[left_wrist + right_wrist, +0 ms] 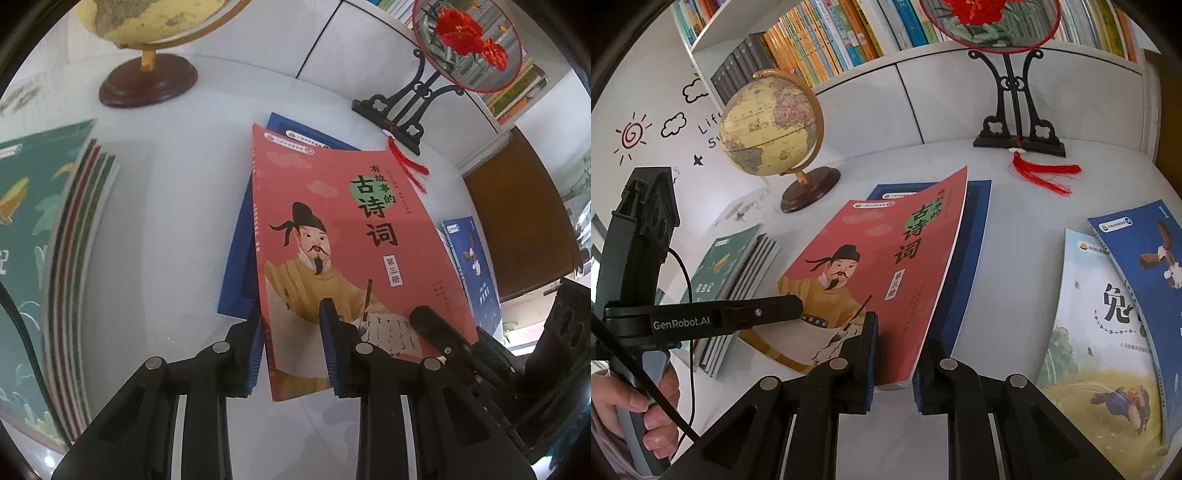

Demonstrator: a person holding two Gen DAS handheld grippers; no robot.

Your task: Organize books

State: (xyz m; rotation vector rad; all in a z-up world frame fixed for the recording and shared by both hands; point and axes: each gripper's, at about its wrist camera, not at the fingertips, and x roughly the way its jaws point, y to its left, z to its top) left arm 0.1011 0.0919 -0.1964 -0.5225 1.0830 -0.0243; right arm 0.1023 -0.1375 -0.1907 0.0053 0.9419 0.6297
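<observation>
Your left gripper and right gripper both clench the near edge of the red poetry book, lifting that edge off the white table. Its far part lies over a dark blue book. A stack of green books sits to the left, two picture books to the right. Beyond stand a globe, an embroidered fan on a black stand and a bookshelf

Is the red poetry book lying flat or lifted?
Lifted: the red book tilts above the blue book, near edge pinched by both grippers.
</observation>
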